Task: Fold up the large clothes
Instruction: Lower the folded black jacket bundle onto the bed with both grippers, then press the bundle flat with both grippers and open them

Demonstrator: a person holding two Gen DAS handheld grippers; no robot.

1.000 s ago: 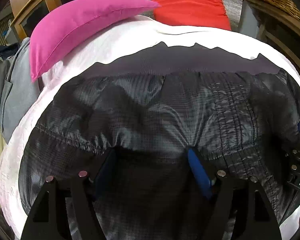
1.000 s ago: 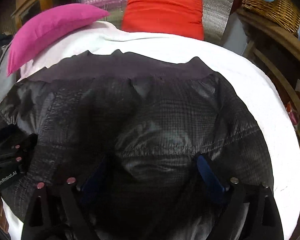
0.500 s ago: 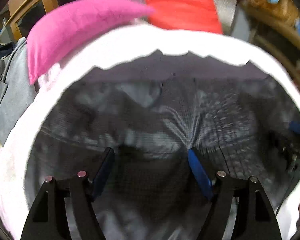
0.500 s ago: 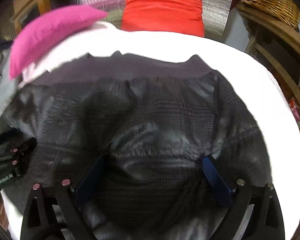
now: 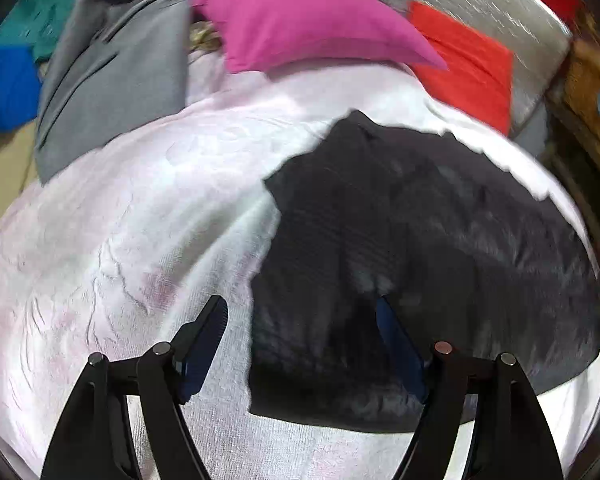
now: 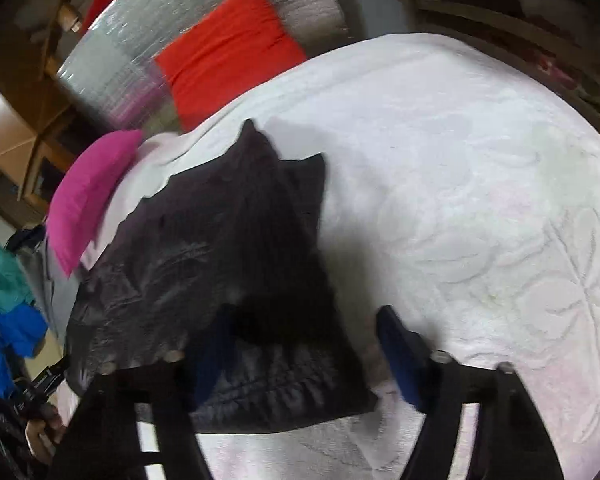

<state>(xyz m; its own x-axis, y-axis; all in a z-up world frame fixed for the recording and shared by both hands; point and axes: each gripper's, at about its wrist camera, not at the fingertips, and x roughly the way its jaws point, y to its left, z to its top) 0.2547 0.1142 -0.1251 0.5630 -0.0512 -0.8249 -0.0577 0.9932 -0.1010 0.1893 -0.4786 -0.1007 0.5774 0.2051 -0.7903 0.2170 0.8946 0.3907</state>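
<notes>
A black quilted jacket (image 5: 440, 240) lies flat on a white bedspread (image 5: 140, 220). My left gripper (image 5: 300, 344) hovers over the jacket's left edge. One finger is above the bare spread and the other above the fabric, and the jaws are closing slightly without pressing on it. In the right wrist view the jacket (image 6: 220, 248) fills the left half. My right gripper (image 6: 304, 348) straddles its right edge near the front corner. Its jaws are closing with the cloth edge between them, and the pads stand apart from it. The picture is blurred.
A pink pillow (image 5: 300, 20) and a red pillow (image 5: 468, 64) lie at the bed's far end against a silver panel (image 6: 204, 24). Grey (image 5: 112, 80), teal and blue clothes (image 6: 4, 312) are heaped to the left. Wooden furniture (image 5: 580, 92) stands on the right.
Both grippers left the jacket's middle and moved apart: the left one to its left edge, the right one to its right edge. Both rolled, and the right jaws narrowed.
</notes>
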